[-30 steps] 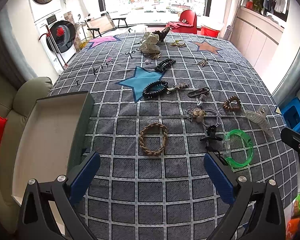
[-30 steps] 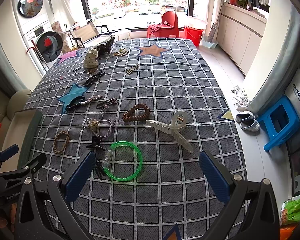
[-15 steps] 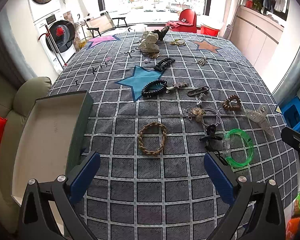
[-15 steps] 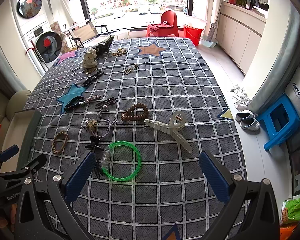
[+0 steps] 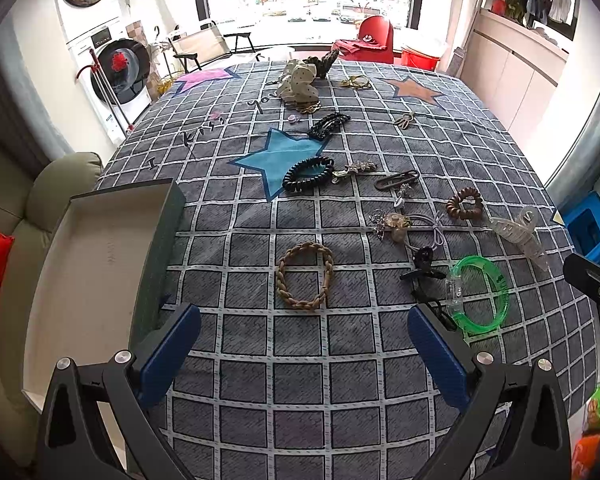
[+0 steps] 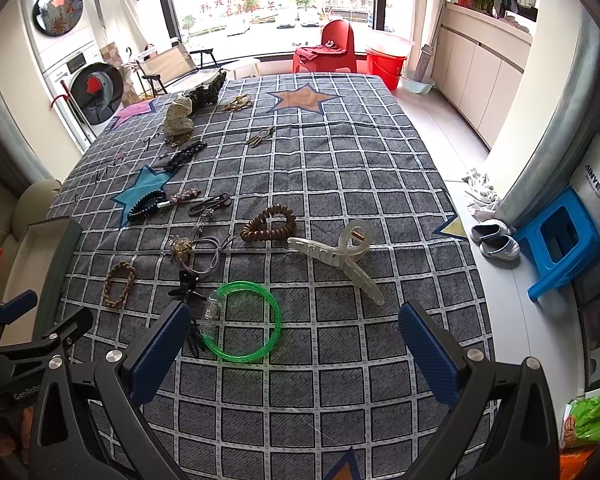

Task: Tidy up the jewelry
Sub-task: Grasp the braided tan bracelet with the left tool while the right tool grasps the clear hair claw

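Jewelry and hair pieces lie scattered on the grey checked cloth. A braided tan bracelet (image 5: 305, 276) lies just ahead of my left gripper (image 5: 304, 344), which is open and empty above the cloth. A green bangle (image 6: 242, 327) lies just ahead of my right gripper (image 6: 294, 344), also open and empty. The bangle also shows in the left wrist view (image 5: 478, 294). A clear claw clip (image 6: 338, 256), a brown coil tie (image 6: 268, 224), a black coil tie (image 5: 308, 174) and a black clip (image 5: 422, 268) lie further out. An open empty box (image 5: 100, 264) sits at the left edge.
More pieces lie at the far end: a polka-dot scrunchie (image 5: 298, 84), a black beaded clip (image 5: 328, 126), a gold charm (image 5: 406, 120). A sofa (image 5: 40, 184) stands left of the table. A blue stool (image 6: 560, 248) and shoes (image 6: 494, 238) are on the floor to the right.
Both grippers have drawn back slightly toward the near edge, so the items sit a little higher in both views. Nothing on the cloth has moved.
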A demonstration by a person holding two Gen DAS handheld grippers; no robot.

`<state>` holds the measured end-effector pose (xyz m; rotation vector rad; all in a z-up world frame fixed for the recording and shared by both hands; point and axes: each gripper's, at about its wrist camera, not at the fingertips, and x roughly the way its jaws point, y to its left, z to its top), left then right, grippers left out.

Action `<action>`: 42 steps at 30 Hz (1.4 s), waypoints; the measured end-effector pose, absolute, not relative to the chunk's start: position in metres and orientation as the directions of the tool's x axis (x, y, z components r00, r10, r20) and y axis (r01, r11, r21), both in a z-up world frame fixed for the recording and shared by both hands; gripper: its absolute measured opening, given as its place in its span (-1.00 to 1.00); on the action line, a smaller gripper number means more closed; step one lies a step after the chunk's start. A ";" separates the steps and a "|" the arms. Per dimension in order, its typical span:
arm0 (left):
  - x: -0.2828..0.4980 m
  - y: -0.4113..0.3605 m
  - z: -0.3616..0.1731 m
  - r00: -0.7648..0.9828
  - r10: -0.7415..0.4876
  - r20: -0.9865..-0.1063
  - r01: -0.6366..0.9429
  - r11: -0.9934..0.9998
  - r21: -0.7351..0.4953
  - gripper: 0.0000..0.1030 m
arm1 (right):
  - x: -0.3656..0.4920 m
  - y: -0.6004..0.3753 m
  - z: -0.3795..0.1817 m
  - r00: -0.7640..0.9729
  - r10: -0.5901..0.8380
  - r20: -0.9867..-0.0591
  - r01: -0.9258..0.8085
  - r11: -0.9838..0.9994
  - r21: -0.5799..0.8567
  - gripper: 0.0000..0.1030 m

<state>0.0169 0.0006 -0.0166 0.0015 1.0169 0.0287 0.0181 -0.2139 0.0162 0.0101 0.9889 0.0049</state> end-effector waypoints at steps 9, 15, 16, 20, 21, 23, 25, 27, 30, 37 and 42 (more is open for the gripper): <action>0.029 0.015 -0.039 0.488 0.016 -0.872 -0.044 0.999 -0.006 1.00 | 0.023 -0.230 0.005 0.538 -0.004 -0.843 0.030 0.999 0.015 1.00; 0.041 0.029 -0.067 0.450 -0.016 -0.893 -0.049 0.998 -0.043 1.00 | 0.031 -0.254 -0.017 0.513 -0.002 -0.858 0.057 0.998 0.032 1.00; 0.044 0.029 -0.072 0.444 -0.019 -0.896 -0.047 0.998 -0.044 1.00 | 0.032 -0.259 -0.021 0.507 -0.005 -0.862 0.061 0.998 0.031 1.00; 0.053 0.029 -0.086 0.430 -0.046 -0.901 -0.029 0.997 -0.065 1.00 | 0.041 -0.274 -0.037 0.483 -0.015 -0.876 0.077 0.997 0.026 1.00; 0.056 0.029 -0.088 0.431 -0.057 -0.900 -0.020 0.997 -0.073 1.00 | 0.044 -0.277 -0.040 0.481 -0.013 -0.877 0.077 0.997 0.027 1.00; 0.061 0.027 -0.092 0.434 -0.058 -0.899 -0.008 0.998 -0.068 1.00 | 0.049 -0.281 -0.047 0.477 -0.018 -0.879 0.077 0.997 0.021 1.00; 0.066 0.024 -0.092 0.447 -0.049 -0.893 0.005 0.999 -0.052 1.00 | 0.057 -0.283 -0.053 0.474 -0.016 -0.881 0.067 0.998 0.018 1.00; 0.072 0.022 -0.093 0.451 -0.049 -0.891 0.016 0.999 -0.047 1.00 | 0.065 -0.282 -0.057 0.472 -0.014 -0.881 0.048 0.999 0.009 1.00; 0.078 0.019 -0.093 0.454 -0.050 -0.889 0.026 0.999 -0.043 1.00 | 0.078 -0.277 -0.062 0.471 -0.011 -0.882 0.013 1.000 -0.005 1.00; 0.080 0.005 -0.091 0.474 -0.051 -0.879 0.073 0.997 -0.018 0.85 | 0.100 -0.261 -0.079 0.442 -0.027 -0.897 -0.038 0.998 -0.048 1.00; 0.077 -0.004 -0.086 0.490 -0.070 -0.869 0.109 0.994 -0.018 0.47 | 0.100 -0.259 -0.081 0.452 -0.026 -0.891 -0.039 0.998 -0.049 0.73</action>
